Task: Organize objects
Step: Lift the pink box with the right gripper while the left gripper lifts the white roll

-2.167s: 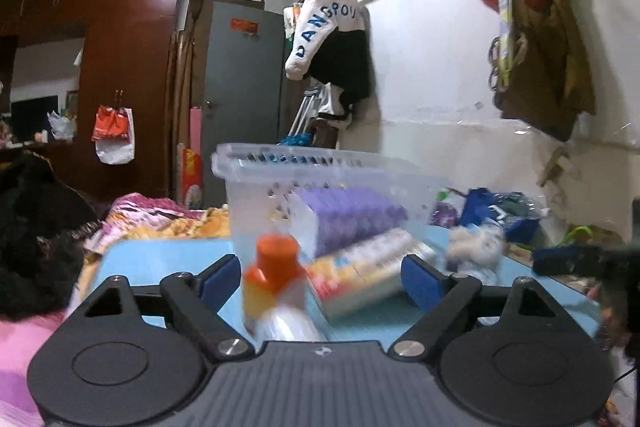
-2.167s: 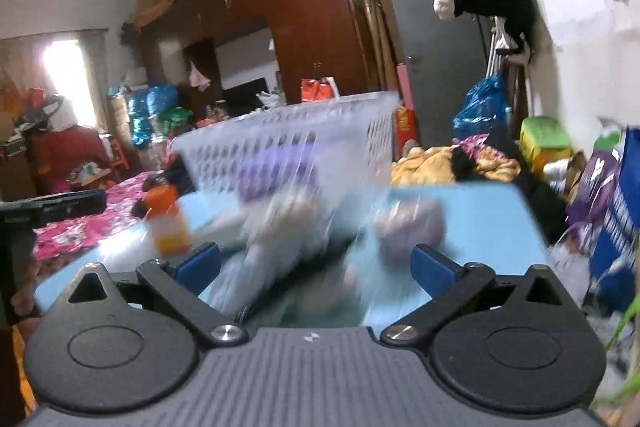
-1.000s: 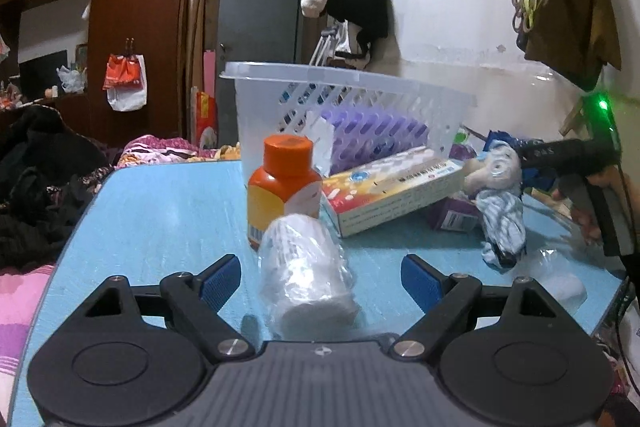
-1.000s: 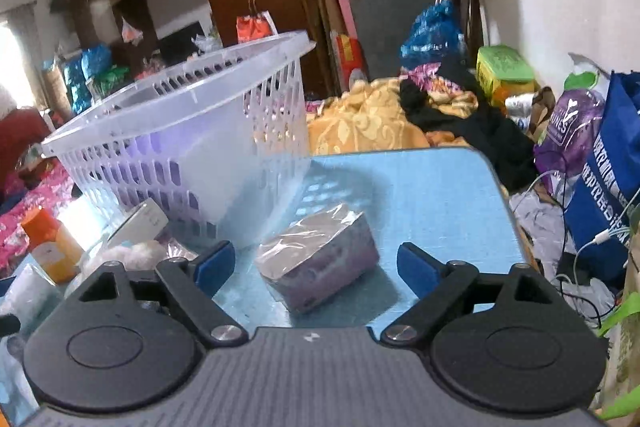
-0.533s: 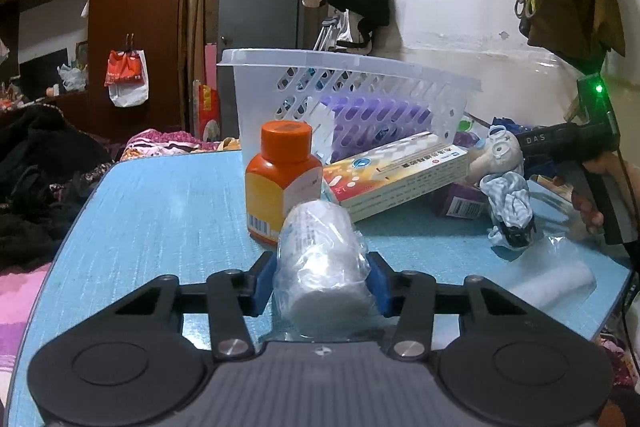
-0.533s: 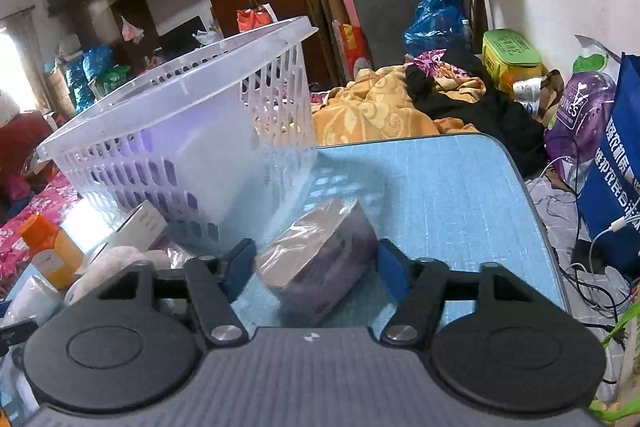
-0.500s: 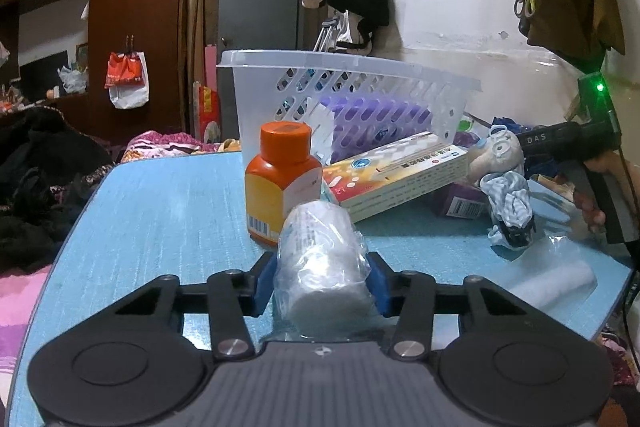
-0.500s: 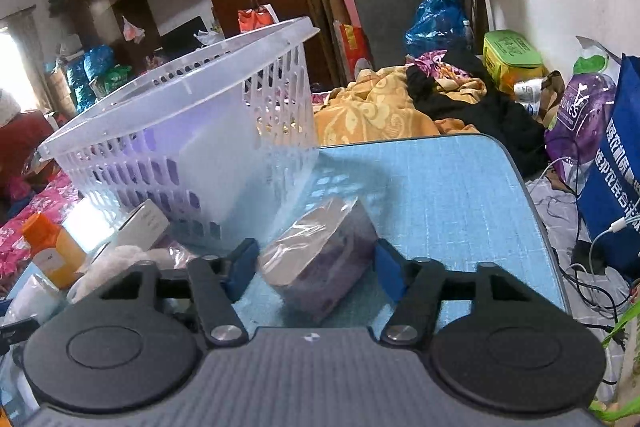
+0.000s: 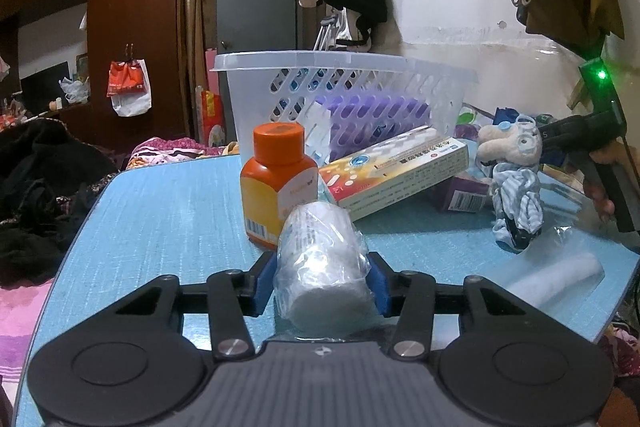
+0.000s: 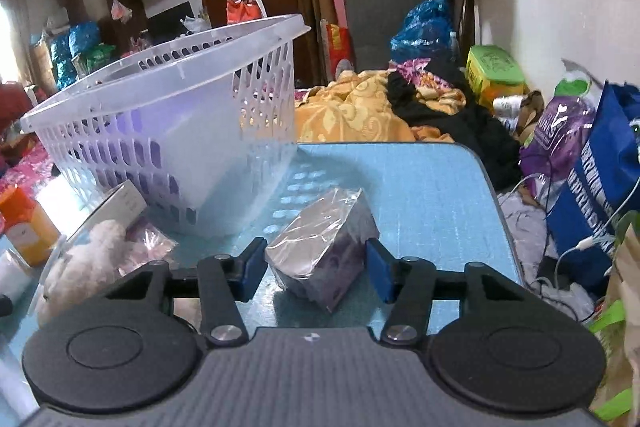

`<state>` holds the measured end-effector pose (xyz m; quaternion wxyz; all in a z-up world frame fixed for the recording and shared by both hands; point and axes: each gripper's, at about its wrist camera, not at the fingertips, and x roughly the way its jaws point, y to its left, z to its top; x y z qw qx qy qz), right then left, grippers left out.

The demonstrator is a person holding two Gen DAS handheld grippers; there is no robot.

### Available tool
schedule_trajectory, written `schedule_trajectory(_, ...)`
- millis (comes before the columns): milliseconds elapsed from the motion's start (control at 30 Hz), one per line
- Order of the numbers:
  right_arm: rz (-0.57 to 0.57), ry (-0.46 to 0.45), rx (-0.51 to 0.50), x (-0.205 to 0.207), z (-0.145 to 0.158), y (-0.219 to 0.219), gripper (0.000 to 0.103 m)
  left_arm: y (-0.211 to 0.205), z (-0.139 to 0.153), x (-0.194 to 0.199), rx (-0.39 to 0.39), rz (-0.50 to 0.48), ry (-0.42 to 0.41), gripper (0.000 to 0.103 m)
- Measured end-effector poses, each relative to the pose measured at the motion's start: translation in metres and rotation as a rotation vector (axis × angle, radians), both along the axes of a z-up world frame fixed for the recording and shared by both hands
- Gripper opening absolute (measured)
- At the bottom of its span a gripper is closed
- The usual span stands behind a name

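Two tongs grip packages on the blue worktop (image 9: 160,211). Left tongs (image 9: 322,285) have just clamped a white roll (image 9: 320,271) in crinkly clear wrap, beside an orange bottle (image 9: 276,183). Right tongs (image 10: 316,269) have just closed on a purple box (image 10: 326,247) — shiny film-wrapped — near the basket (image 10: 168,123).

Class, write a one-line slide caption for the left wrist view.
Left tongs clamp a plastic-wrapped white roll on the blue table, orange-capped bottle and basket behind.
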<state>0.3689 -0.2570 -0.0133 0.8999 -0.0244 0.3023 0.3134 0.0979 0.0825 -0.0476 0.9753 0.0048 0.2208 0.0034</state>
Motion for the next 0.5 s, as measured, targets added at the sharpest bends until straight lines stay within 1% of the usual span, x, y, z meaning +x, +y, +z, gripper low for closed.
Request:
schedule_trajectory(100,-0.028,-0.036,0.015,-0.005,0.005,-0.008,0.055,0.0,0.001,-0.004,0.007,0.01,-0.026,0.051)
schedule_trajectory(267,-0.072,-0.082,0.053,-0.01,0.021,-0.025,0.055,0.001,0.008,-0.013,0.006,0.018,-0.101,0.05)
schedule_trajectory(400,-0.048,-0.108,0.09,-0.023,0.033,-0.03,0.055,0.001,0.015,-0.019,-0.008,0.021,-0.156,0.05)
schedule_trajectory(500,-0.014,-0.146,0.095,-0.039,0.044,-0.026,0.055,-0.001,0.025,-0.023,-0.004,0.02,-0.188,0.05)
